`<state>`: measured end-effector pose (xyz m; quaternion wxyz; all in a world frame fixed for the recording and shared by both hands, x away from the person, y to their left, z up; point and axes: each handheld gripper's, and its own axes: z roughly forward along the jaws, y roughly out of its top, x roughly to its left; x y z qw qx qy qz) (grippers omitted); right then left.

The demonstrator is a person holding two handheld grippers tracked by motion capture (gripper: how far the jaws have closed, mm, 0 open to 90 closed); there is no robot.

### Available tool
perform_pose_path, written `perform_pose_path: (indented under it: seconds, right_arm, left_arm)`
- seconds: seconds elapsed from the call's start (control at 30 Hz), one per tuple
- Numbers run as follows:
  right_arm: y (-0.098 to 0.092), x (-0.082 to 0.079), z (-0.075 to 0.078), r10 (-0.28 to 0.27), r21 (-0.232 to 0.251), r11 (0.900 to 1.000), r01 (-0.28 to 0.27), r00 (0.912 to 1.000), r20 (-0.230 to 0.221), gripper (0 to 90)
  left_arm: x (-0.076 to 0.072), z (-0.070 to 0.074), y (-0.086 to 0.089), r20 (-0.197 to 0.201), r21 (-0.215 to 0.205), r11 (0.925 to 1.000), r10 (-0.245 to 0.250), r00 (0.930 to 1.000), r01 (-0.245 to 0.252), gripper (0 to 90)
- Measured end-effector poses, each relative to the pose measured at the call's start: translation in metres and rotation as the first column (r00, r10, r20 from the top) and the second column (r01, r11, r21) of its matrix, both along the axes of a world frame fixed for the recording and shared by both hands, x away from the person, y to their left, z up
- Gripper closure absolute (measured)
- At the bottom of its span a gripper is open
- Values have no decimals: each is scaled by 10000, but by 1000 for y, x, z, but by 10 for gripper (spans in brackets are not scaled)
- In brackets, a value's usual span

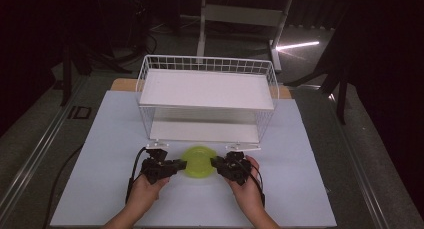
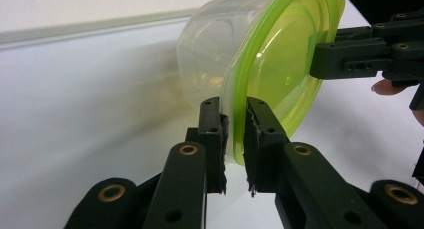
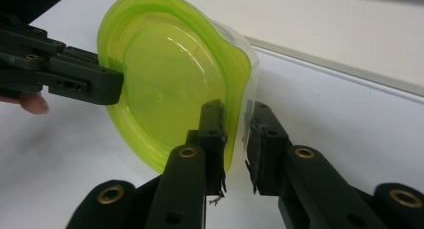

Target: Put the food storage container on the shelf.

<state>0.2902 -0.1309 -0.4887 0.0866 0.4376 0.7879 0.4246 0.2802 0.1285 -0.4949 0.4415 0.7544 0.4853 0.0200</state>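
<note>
Thing in hand: a clear plastic tub (image 1: 199,161) with a lime-green lid (image 2: 280,64), just in front of the white wire rack (image 1: 207,96) on the desk (image 1: 100,139).
Where it is: between the two claws; in the gripper views it looks tipped on edge, lid facing sideways, and whether it touches the desk I cannot tell.
Weight: probably light; it appears empty, and the wall is see-through.
Stiffness: likely thin and springy; the wall and lid rim may flex or buckle under a hard squeeze.
Surface: glossy plastic, so likely slippery; a pinch on the rim alone could slide off.
Best hold: the lid rim where it overlaps the tub wall, at two opposite sides, as it is taken now.
Left claw (image 2: 234,139): drawn narrow, pads pinching the green rim, coming in from the tub's left in the high view.
Right claw (image 3: 235,139): narrow too, nipping the rim and clear wall at the opposite edge.
Hands: both forearms come up from the near edge of the desk, each hand (image 1: 145,189) wrapped round its gripper, the claws pointing inward at each other, roughly level.
</note>
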Motion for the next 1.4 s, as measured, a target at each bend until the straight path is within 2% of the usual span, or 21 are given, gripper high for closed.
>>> perform_pose_path:
  seconds: [0.1,0.17,0.27,0.33,0.4,0.53,0.7,0.77,0.9,1.0,1.2,1.3,1.4]
  right_arm:
    - [0,0,6,-38,25,10000,38,9998,184,788]
    - [1,1,12,-139,117,9998,135,9993,340,789]
    - [1,4,18,-335,239,9992,324,9984,452,790]
    - [1,7,20,-398,371,9986,385,9985,365,791]
    - [2,9,21,-450,246,9987,439,9979,462,791]
    - [2,17,18,-623,306,9976,614,9976,309,788]
    - [1,24,12,-811,342,9961,807,9966,107,787]
    - [1,27,10,-850,203,9962,849,9964,45,786]
    - [1,34,7,-996,169,9949,995,9950,74,785]
    - [1,39,6,-1020,112,9947,1020,9948,65,785]
    - [2,49,3,-1112,-23,9938,1112,9937,100,785]
    - [2,53,1,-1200,59,9927,1201,9927,-84,786]
    - [2,54,-1,-1199,-101,9927,1199,9928,-59,787]
  left_arm:
    - [-1,6,2,484,-215,9996,186,9987,-176,812]
    - [-2,10,0,906,-275,9988,418,9950,-394,812]
    - [2,15,1,1395,-302,9989,388,9895,-349,812]
    - [5,17,0,1718,-110,9995,304,9847,-290,811]
    - [10,17,0,1827,59,9998,197,9830,-211,811]
    - [18,17,-2,2049,336,9994,-5,9788,-65,812]
    - [27,14,-6,2023,539,9985,-31,9793,-79,811]
    - [30,11,-7,1963,548,9984,10,9805,-120,811]
    - [36,8,-8,2106,461,9987,94,9775,-195,810]
    - [43,5,-9,1930,459,9985,193,9810,-287,810]
    - [53,1,-10,1947,432,9982,321,9803,-413,809]
    - [56,-3,-10,1740,292,9983,438,9838,-496,808]
    - [59,-8,-11,1623,215,9986,441,9858,-482,807]
